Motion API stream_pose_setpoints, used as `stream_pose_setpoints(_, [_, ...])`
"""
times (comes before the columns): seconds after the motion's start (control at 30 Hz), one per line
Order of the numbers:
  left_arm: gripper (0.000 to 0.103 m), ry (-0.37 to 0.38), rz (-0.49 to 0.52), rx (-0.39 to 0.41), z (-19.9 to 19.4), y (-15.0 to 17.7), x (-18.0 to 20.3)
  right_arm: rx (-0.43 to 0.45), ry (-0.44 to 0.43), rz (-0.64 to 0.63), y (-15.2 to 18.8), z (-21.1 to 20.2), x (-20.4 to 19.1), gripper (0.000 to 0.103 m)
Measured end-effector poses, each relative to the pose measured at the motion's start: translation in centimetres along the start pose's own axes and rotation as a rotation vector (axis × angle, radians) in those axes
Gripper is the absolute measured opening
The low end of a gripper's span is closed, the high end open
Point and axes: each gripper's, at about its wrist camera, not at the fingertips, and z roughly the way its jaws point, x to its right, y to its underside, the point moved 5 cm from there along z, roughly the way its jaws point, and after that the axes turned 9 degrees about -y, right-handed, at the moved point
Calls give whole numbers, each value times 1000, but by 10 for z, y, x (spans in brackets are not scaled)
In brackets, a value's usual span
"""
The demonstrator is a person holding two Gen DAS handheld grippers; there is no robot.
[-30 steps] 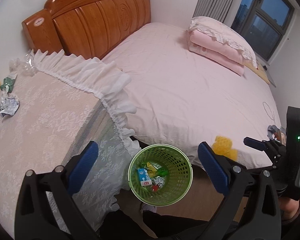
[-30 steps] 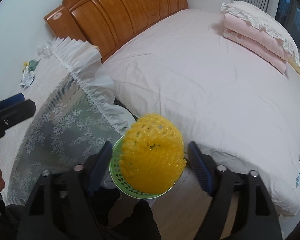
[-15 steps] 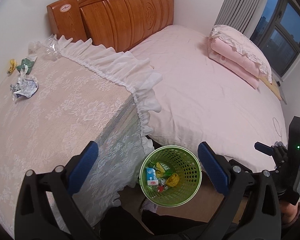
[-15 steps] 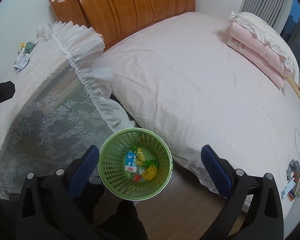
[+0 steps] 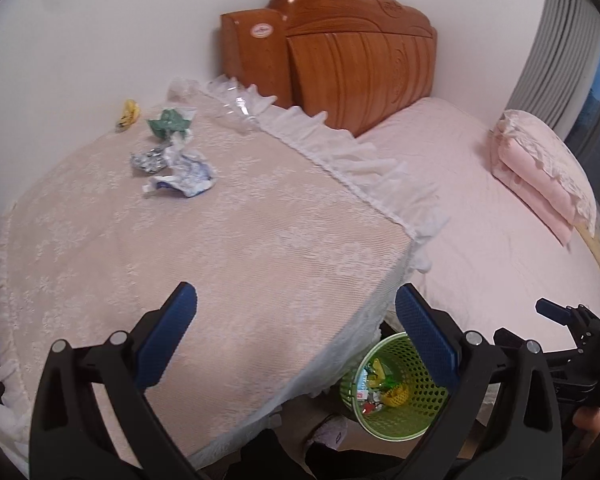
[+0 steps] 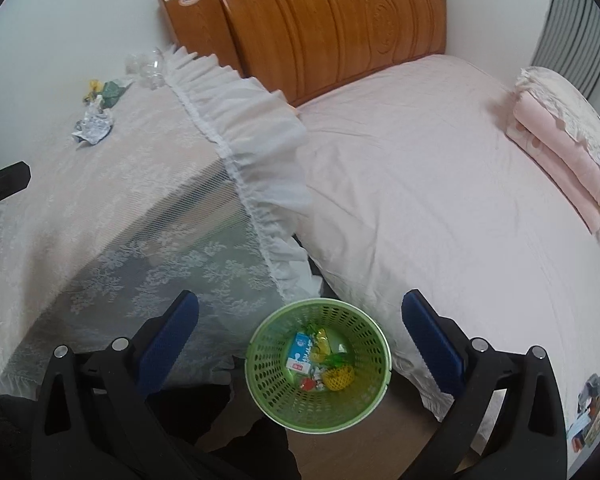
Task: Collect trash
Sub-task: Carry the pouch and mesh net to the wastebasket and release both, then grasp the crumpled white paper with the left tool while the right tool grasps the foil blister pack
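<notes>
Both jaws wide open, empty. Crumpled wrapper (image 5: 182, 174) sits on the worktop (image 5: 260, 248) at 11 o'clock from the left gripper (image 5: 296, 328), which is nearer.

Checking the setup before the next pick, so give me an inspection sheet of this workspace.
Surface: lace-covered table beside the bed.
Job's things: crumpled wrappers, green wrapper and yellow scrap on the table; green basket on the floor, holding trash.
Clutter: clear plastic at the table's far corner; small items on the bed edge.
Grippers: left gripper and right gripper open, empty.
Cables: nothing seen.
Surroundings: wooden headboard, folded pink bedding.
</notes>
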Motion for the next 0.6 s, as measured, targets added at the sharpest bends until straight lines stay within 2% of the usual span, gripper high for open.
stream_pose_setpoints(0.17, [95,-74,-76,-19,16,-4,-57,-15,-85,-60,-32,25,-53,101])
stream_pose_setpoints(0.27, [95,-91,-97,-32,31,-12,-80,-19,-109,-92,-44,37,-80,101])
stream_pose_setpoints(0.47, [95,-96,-99,-41,76,-47,-101,-37,-129,-97,-65,60,-117,101])
stream_pose_setpoints(0.6, [95,-131,-96,-71,121,-71,-105,-59,-133,-84,-78,74,-128,101])
